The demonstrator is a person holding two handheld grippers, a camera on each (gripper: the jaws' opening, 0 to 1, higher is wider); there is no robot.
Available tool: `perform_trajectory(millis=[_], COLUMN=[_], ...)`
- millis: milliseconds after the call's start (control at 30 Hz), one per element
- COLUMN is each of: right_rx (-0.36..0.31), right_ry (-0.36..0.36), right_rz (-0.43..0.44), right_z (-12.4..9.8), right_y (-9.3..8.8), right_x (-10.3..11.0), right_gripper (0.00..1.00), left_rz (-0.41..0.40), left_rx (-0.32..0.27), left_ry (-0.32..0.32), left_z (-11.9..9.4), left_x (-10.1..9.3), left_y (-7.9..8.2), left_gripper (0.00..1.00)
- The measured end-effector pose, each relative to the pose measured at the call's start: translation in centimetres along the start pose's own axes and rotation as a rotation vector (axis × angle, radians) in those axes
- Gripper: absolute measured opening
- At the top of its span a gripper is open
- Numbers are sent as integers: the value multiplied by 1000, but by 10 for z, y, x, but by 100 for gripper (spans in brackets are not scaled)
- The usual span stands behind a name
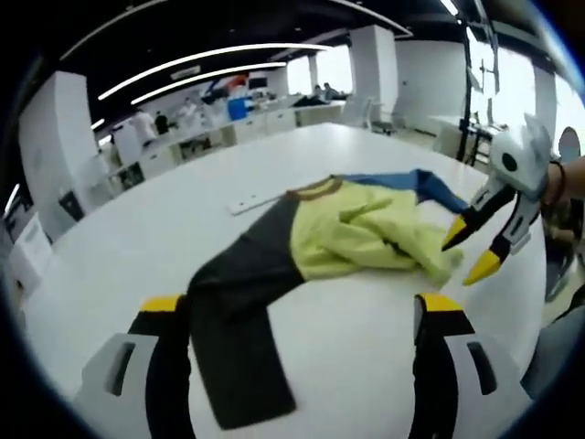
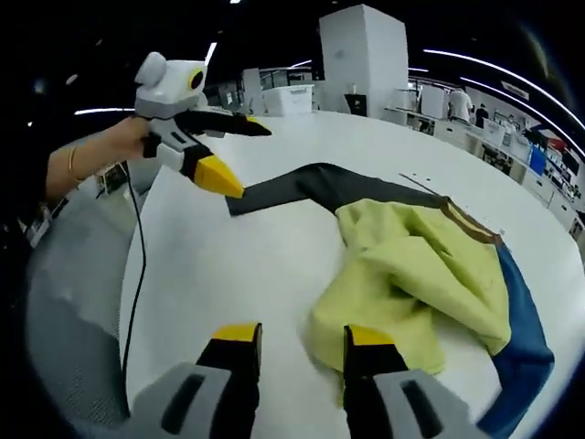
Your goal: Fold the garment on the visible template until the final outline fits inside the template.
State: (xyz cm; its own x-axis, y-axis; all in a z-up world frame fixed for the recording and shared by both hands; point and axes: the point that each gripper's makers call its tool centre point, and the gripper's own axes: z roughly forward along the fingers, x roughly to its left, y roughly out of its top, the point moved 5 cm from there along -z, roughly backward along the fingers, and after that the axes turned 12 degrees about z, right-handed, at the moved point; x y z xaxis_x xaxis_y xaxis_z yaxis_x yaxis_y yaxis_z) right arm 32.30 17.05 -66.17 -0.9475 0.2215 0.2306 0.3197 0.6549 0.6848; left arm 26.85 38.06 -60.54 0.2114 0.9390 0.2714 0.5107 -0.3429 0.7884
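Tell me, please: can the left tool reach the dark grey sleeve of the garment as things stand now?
Probably yes. The dark grey sleeve lies flat on the white table between the open jaws of the left tool, and nothing covers it. The right tool is apart, near the yellow part.

Each handheld tool is built alike: the left tongs [image 1: 302, 306] have two black jaws capped in yellow, rising from pale grey housings with slotted openings. The right tongs [image 2: 297, 334] show the same black jaws, yellow tips and grey bases. Seen from the right gripper view, the tool has a white rounded body (with a dark round eye ringed in yellow), and a thin black cable [image 2: 133, 274] hangs from it. The person's hand [image 2: 123, 139] wears a slim bracelet [image 2: 71, 161] at the wrist.
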Motion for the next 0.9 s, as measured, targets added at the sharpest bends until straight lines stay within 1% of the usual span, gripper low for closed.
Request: perform_trajectory(millis=[200, 300, 333, 467, 567, 667, 800, 867, 900], right_rx=[16, 9, 13, 17, 24, 19, 0, -20, -27], right_ry=[-27, -59, -67, -78, -103, -131, -134, -117, -113], right_rz=[-53, -95, -97, -129, -182, -223, -212, -171, -175], right_z=[10, 12, 14, 16, 18, 19, 18, 14, 12], right_y=[-4, -4, -5, -7, -9, -9, -7, -4, -2], right_x=[-2, -7, -8, -7, -8, -10, -12, -11, -11], right_gripper=[25, 19, 16, 15, 13, 7, 1, 0, 0], left_rz=[16, 14, 11, -2, -3, 4, 4, 10, 13], left_rx=[20, 25, 25, 31, 40, 44, 47, 55, 57], left_ry=[5, 8, 9, 7, 1, 0, 1, -2, -2], left_z=[-5, -7, -8, -10, -10, -11, -12, -13, -13], left_x=[0, 0, 0, -3, -6, -7, -8, -8, -8], left_y=[-5, -8, -8, -11, -14, -14, -14, -15, -15], left_gripper=[98, 98, 97, 95, 94, 94, 93, 93, 93])
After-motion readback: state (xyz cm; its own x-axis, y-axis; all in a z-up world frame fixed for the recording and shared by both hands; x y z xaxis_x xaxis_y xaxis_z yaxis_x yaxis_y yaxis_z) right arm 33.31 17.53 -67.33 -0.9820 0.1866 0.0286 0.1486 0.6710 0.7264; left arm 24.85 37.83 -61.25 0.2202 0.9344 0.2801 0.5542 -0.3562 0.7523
